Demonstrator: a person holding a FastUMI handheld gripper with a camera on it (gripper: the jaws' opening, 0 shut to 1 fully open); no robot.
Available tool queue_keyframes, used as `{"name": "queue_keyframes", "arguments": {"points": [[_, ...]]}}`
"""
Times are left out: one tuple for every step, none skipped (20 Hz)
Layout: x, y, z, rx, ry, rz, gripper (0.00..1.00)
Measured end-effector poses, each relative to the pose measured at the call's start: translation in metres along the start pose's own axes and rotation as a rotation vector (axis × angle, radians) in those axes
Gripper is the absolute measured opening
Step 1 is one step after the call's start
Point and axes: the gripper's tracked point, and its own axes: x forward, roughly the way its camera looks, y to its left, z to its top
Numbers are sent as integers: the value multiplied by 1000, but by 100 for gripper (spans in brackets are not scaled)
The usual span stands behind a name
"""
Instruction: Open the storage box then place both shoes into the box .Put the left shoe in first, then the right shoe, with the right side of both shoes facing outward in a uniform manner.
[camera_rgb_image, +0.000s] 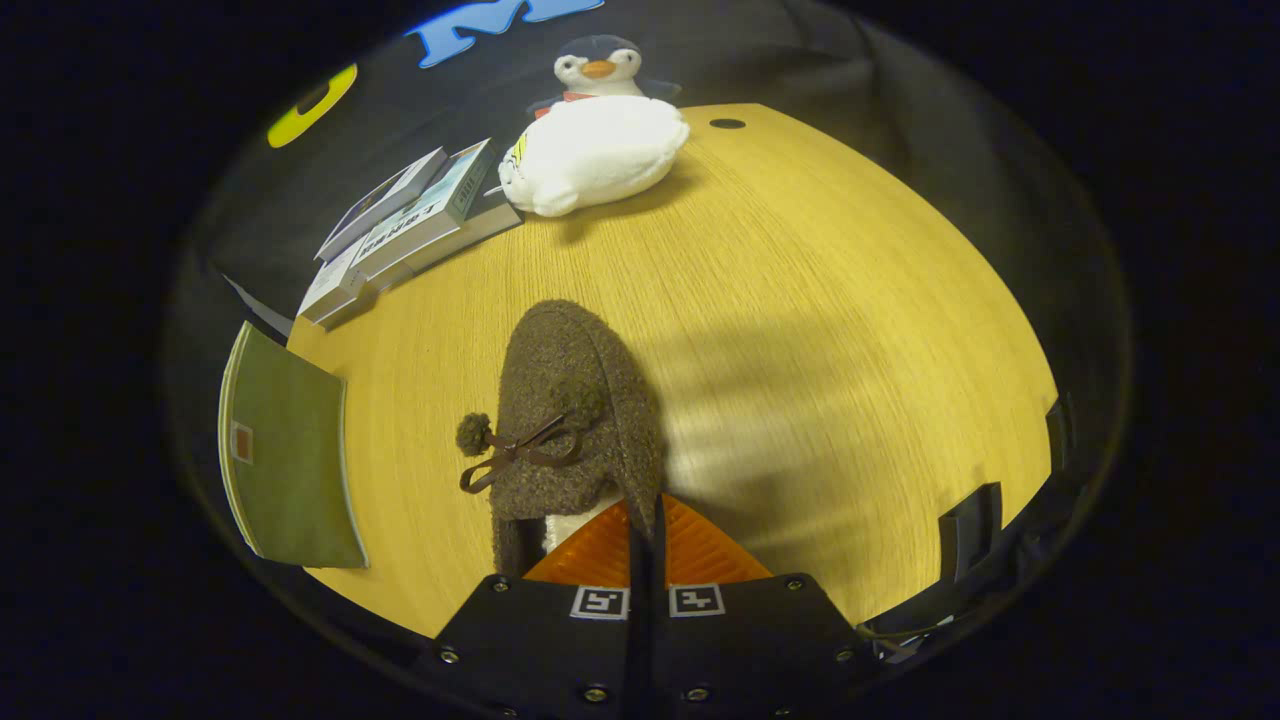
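Note:
A brown fuzzy shoe (575, 400) with a small bow and a pompom on its left side lies straight ahead of the fingers, toe pointing away over the wooden table (820, 330). My gripper (646, 512) is shut on the shoe's rim at the heel end, with a thin edge of the shoe pinched between the two pads. The pale lining shows just left of the fingers. Whether the shoe rests on the table or hangs a little above it, I cannot tell.
A white plush penguin (595, 150) lies at the table's far edge, with a stack of books (410, 225) to its left. A green book (290, 450) overhangs the table's left edge. Dark fittings (968, 530) stand off to the right of the fingers.

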Motion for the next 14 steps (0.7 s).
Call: {"name": "queue_keyframes", "arguments": {"points": [[-3,4,-1,18,-3,13,1],[-7,7,1,29,-15,24,1],[-12,14,3,25,-22,36,0],[-18,21,8,17,-35,49,1],[-25,29,12,10,-48,58,1],[-32,38,17,6,-63,70,1],[-39,48,22,3,-74,83,0],[-47,59,24,2,-82,98,0],[-53,70,28,1,-90,114,0],[-60,81,31,0,-99,129,0],[-66,92,33,-3,-106,143,0],[-73,102,36,-5,-114,155,0],[-78,113,38,-7,-121,169,0],[-84,123,40,-6,-129,182,0]]}}
